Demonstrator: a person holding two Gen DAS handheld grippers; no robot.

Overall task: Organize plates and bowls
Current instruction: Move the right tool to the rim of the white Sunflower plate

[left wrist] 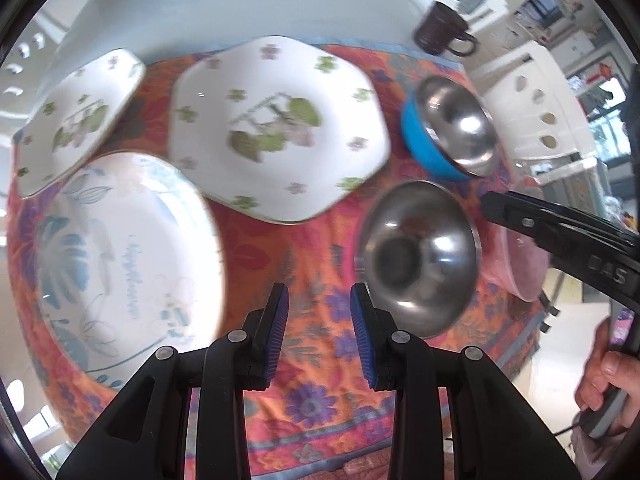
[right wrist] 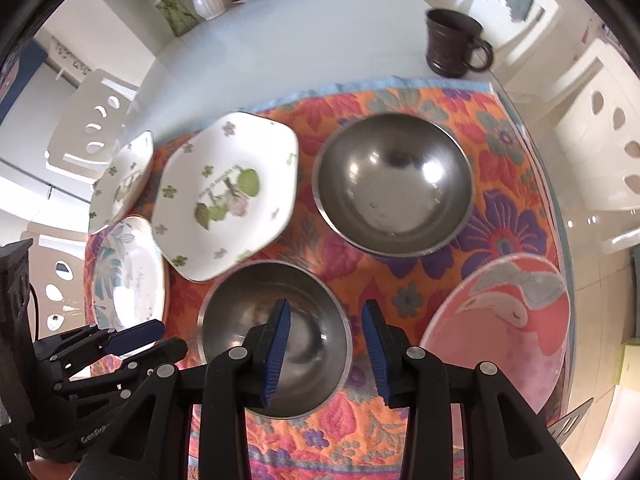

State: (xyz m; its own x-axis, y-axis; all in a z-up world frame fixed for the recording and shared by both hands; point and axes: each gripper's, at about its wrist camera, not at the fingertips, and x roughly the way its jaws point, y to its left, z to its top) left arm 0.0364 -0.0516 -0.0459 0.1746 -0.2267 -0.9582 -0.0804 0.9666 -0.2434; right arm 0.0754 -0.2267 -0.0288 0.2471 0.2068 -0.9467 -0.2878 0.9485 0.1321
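My right claw (right wrist: 324, 350) hangs pointing steeply down over the near steel bowl (right wrist: 276, 340), which sits on the floral cloth (right wrist: 404, 280) straight below and a touch to the left of the fingers. The jaws stand at a narrow gap with nothing between the blue ribbed pads; the bowl's right rim shows through that gap. My left claw (left wrist: 319, 334) is also narrowly parted and empty, over bare cloth between the round blue-leaf plate (left wrist: 124, 256) and that same bowl (left wrist: 416, 260).

The coming move turns on this: the bowl lies directly under the right claw, so the right hand is the nearer one, though the left is close too. A round bowl has no long axis; any rim bite would do.

Beyond it sits a second steel bowl (right wrist: 394, 184) with a blue outside, and a pink flamingo plate (right wrist: 504, 328) lies at the right edge of the cloth. 2 hexagonal white plates with green sprigs (right wrist: 228, 196) (right wrist: 126, 176) lie to the left; the smaller seems to overlap the round plate's edge, though blur makes that uncertain. Steel is smooth and slippery, the china glazed. A dark mug (right wrist: 452, 42) stands on the bare counter (right wrist: 280, 52).
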